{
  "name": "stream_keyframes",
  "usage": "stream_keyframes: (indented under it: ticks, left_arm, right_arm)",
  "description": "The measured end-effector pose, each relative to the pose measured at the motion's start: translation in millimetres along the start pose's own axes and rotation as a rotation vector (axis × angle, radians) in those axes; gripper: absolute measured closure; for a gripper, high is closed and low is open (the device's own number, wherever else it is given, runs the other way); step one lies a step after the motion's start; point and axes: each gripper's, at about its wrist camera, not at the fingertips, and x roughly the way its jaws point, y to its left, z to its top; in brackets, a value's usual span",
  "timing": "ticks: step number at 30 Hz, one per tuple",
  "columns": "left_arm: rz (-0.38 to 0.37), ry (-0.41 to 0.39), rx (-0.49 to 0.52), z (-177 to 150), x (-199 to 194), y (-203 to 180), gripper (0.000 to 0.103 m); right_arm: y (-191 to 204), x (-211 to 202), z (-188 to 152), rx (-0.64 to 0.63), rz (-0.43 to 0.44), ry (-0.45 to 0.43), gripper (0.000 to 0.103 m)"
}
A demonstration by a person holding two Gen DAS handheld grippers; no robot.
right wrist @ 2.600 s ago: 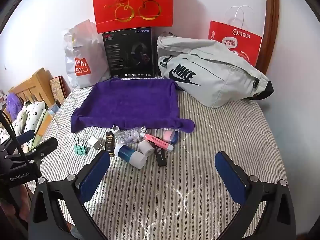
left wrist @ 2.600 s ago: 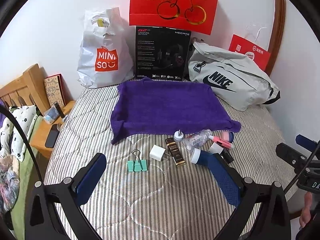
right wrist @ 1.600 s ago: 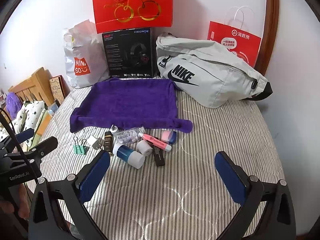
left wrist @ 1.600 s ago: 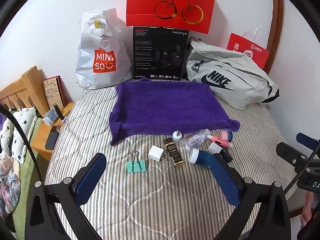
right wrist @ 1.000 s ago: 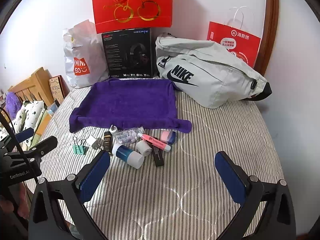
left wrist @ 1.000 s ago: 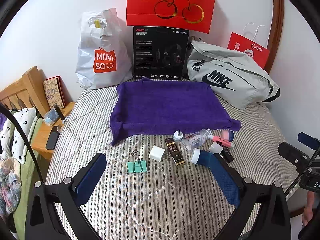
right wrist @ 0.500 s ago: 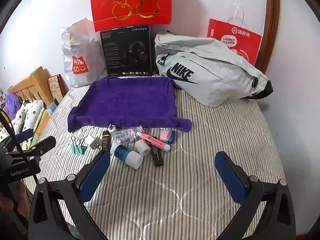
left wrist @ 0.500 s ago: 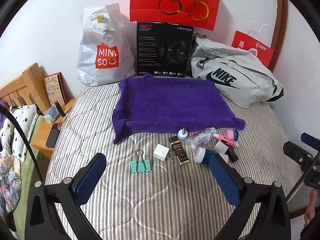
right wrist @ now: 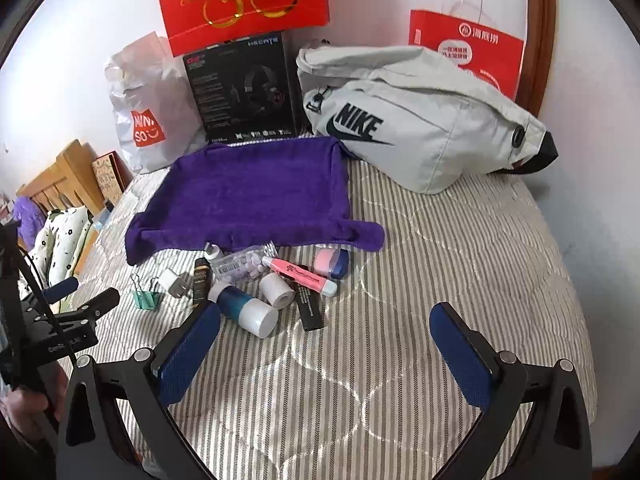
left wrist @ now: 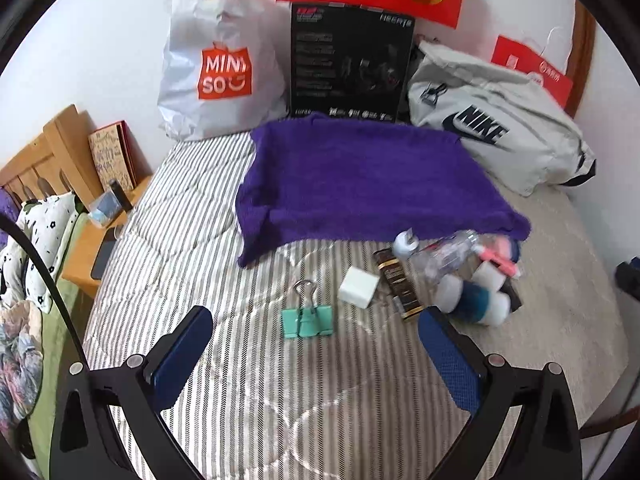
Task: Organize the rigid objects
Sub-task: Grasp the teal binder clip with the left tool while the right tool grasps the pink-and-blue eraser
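Both grippers hover wide open and empty over a striped bed (right wrist: pixel 440 264): the left gripper (left wrist: pixel 316 350) just short of a green binder clip (left wrist: pixel 307 320), the right gripper (right wrist: pixel 326 340) near a blue bottle with a white cap (right wrist: pixel 244 310). Small items cluster along the near edge of a purple towel (right wrist: pixel 256 188): a white charger (left wrist: pixel 359 292), a dark gold-lettered tube (left wrist: pixel 398 286), a clear pill bottle (right wrist: pixel 240 266), a pink highlighter (right wrist: pixel 300 276) and a white roll (right wrist: pixel 277 289). Beyond the towel, a grey Nike bag (right wrist: pixel 420 120), a black headset box (right wrist: pixel 242 92) and a Miniso bag (left wrist: pixel 220 60) line the far wall.
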Motion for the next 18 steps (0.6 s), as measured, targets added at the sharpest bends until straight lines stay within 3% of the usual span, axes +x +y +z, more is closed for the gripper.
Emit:
stream_keyframes:
  ticks: [9,15,18]
  left_arm:
    - [0.029,0.063,-0.056,-13.2,56.3,11.7,0.003]
    - [0.021,0.099,-0.092,-18.2,82.2,16.8,0.022]
    - [0.023,0.101,-0.101,-20.8,87.7,18.1,0.037]
  right_arm:
    - [-14.1,40.4,-5.5,0.028,-0.010,0.074,0.002]
    - [-18.8,54.1,-5.2,0.025,-0.013,0.097,0.002]
    - [-22.9,60.9,-4.3,0.040,-0.008,0.095,0.002]
